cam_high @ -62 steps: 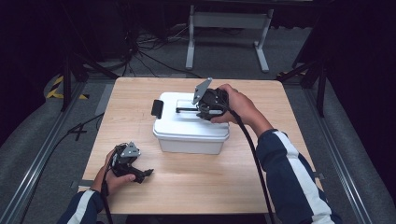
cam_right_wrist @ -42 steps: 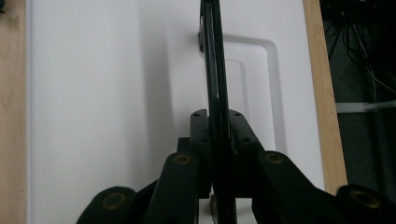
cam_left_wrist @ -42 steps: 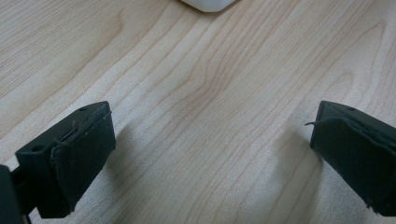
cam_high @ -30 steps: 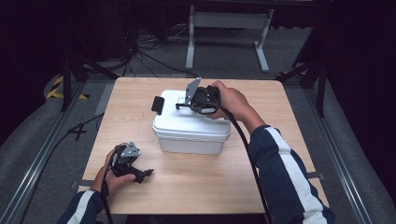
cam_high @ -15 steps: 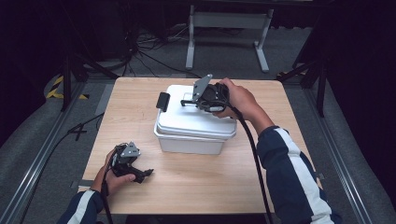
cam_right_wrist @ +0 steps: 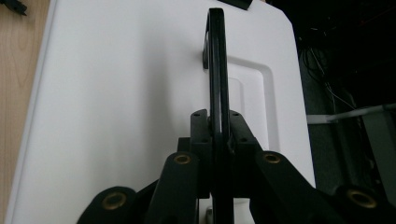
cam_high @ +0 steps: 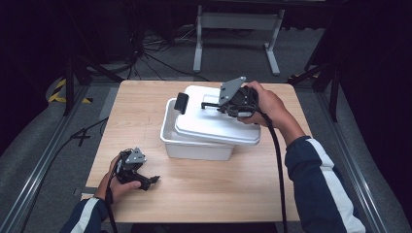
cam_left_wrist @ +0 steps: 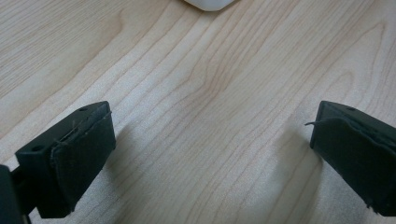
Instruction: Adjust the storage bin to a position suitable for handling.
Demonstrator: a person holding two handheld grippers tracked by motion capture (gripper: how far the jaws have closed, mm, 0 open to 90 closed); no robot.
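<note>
1. The left gripper (cam_high: 148, 180) is seen at the near left of the wooden table (cam_high: 233, 194) in the high view, held low in the person's left hand (cam_high: 115, 183) with its jaws pointing toward the table's middle.
2. In the left gripper view its jaws are set wide apart, with nothing but bare wood grain between them; the pads (cam_left_wrist: 81, 161) rest on or just above the surface, which cannot be told.
3. Ahead of those open jaws, well apart from them, a white corner of the box (cam_left_wrist: 208, 3) is cut by the top edge of that view.
4. The white box (cam_high: 194, 145) stands at the table's middle, to the right of the left gripper and beyond it.
5. The white lid (cam_high: 214, 126) lies askew over the box: it is shifted toward the right gripper's side and tilted, so that a strip of the box's open rim is exposed on the side toward the left gripper.
6. A black latch (cam_high: 181, 103) is seen at the lid's far left edge.
7. The right gripper (cam_high: 210, 105) is held over the lid by the right hand (cam_high: 267, 107), jaws pointing left across the lid's top.
8. In the right gripper view its jaws are closed narrowly on the black handle (cam_right_wrist: 215, 70) of the lid, which stands on edge between them above a shallow recess in the lid's top.
</note>
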